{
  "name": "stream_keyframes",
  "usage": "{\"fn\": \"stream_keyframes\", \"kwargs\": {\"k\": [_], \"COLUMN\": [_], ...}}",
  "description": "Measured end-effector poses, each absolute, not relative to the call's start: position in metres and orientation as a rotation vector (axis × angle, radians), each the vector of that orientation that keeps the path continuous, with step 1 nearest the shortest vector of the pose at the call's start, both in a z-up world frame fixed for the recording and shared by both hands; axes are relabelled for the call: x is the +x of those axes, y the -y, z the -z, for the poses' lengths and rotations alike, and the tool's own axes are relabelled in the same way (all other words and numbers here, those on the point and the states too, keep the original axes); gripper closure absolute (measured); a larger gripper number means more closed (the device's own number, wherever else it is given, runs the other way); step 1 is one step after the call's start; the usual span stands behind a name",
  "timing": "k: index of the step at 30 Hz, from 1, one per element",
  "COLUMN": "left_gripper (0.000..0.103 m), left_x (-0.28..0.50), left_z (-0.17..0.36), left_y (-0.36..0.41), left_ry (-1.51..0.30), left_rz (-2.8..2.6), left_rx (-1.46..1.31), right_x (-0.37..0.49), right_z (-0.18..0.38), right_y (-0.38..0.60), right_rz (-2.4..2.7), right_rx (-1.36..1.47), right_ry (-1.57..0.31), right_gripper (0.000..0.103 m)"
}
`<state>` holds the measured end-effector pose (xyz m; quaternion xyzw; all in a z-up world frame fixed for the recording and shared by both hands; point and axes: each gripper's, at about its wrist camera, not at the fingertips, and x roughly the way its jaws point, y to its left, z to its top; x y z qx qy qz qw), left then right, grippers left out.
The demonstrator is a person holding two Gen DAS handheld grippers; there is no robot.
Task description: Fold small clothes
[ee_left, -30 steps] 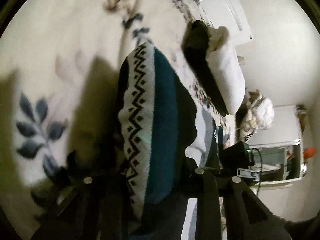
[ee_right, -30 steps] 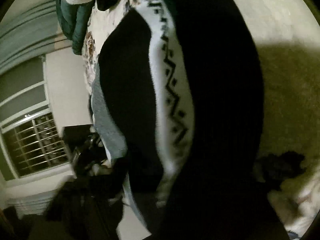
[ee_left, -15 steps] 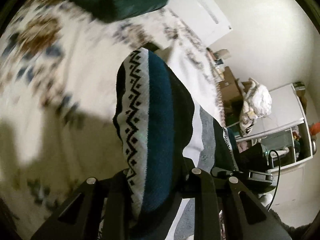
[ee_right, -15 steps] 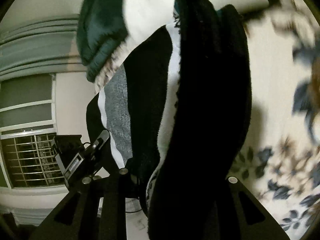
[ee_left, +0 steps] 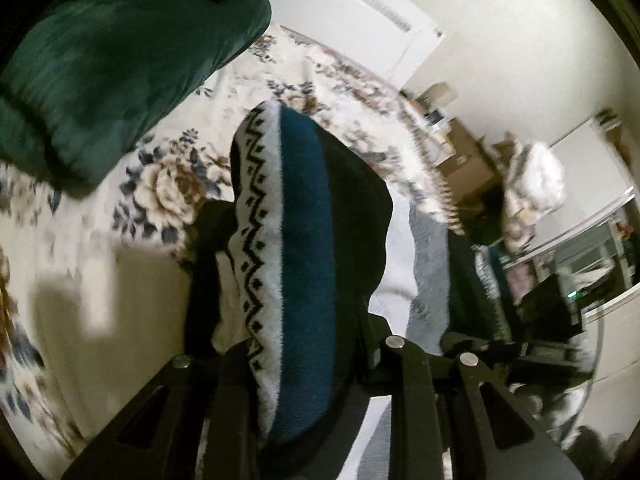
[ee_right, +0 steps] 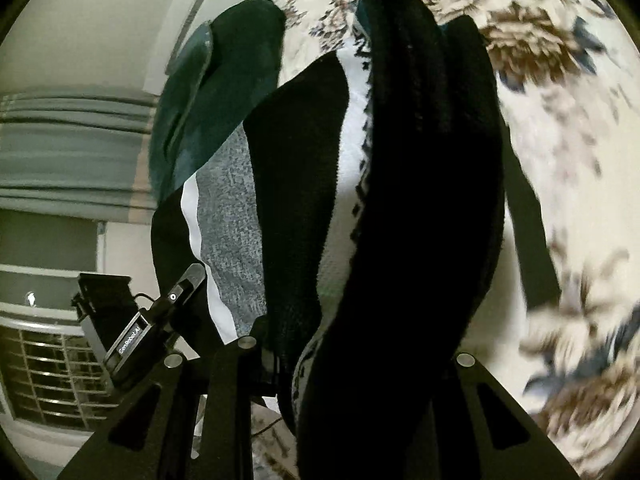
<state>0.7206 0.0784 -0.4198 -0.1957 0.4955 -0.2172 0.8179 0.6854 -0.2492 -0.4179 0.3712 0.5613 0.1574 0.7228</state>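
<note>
A small fuzzy knit garment (ee_left: 304, 240) with teal, black, grey and white bands and a black zigzag trim hangs between both grippers above the floral bed. My left gripper (ee_left: 296, 344) is shut on one end of it; the cloth bulges up between the fingers. In the right wrist view the same garment (ee_right: 420, 200) fills the middle, and my right gripper (ee_right: 352, 356) is shut on its other end. The left gripper's body (ee_right: 156, 320) shows at the lower left of that view. The fingertips are hidden by cloth in both views.
The floral bedspread (ee_left: 168, 184) lies below. A dark green pillow (ee_left: 108, 60) sits at the bed's head, also in the right wrist view (ee_right: 216, 92). Shelves, boxes and a white bundle (ee_left: 532, 184) stand beside the bed. A barred window (ee_right: 48, 368) is at left.
Both grippers have lifted and swung with the garment toward the pillow end of the bed; the pillow and floral print now fill more of both views. Both grips have held.
</note>
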Motion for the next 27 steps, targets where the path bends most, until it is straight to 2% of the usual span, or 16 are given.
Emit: {"fn": "stream_keyframes", "kwargs": {"k": [5,7,9,10,11,12,15,17,18,27], "left_gripper": [0.072,0.064,0.049,0.042,0.028,0.017,0.015,0.011,0.007,0.002], "left_x": [0.736,0.738,0.737,0.735,0.734,0.734,0.725,0.716,0.714,0.651], "left_z": [0.441,0.440,0.437,0.435,0.433,0.432,0.423,0.415,0.412,0.372], "left_y": [-0.068,-0.064,-0.059,-0.057,-0.054,-0.054,-0.053,-0.054,-0.054,-0.042], "left_ry": [-1.097,-1.083,-1.077,-1.071,-1.062,-1.053,-1.017,-1.009,-1.006,-0.984], "left_rz": [0.380,0.355,0.321,0.297,0.268,0.248,0.188,0.159,0.145,0.115], "left_rx": [-0.279,-0.228,-0.166,-0.125,-0.081,-0.058,-0.005,0.003,0.005,0.001], "right_x": [0.724,0.732,0.736,0.738,0.738,0.736,0.722,0.704,0.697,0.608], "right_z": [0.441,0.443,0.447,0.443,0.440,0.435,0.417,0.405,0.398,0.357], "right_y": [0.249,0.248,0.255,0.254,0.252,0.238,0.233,0.229,0.222,0.198], "right_rz": [-0.300,-0.297,-0.276,-0.259,-0.232,-0.199,-0.064,0.010,0.053,0.254], "right_rx": [0.782,0.763,0.726,0.693,0.651,0.602,0.428,0.343,0.302,0.067], "right_ry": [-1.283,-1.293,-1.308,-1.317,-1.322,-1.324,-1.306,-1.277,-1.268,-1.143], "right_gripper": [0.076,0.075,0.071,0.064,0.056,0.052,0.027,0.006,0.002,0.000]}}
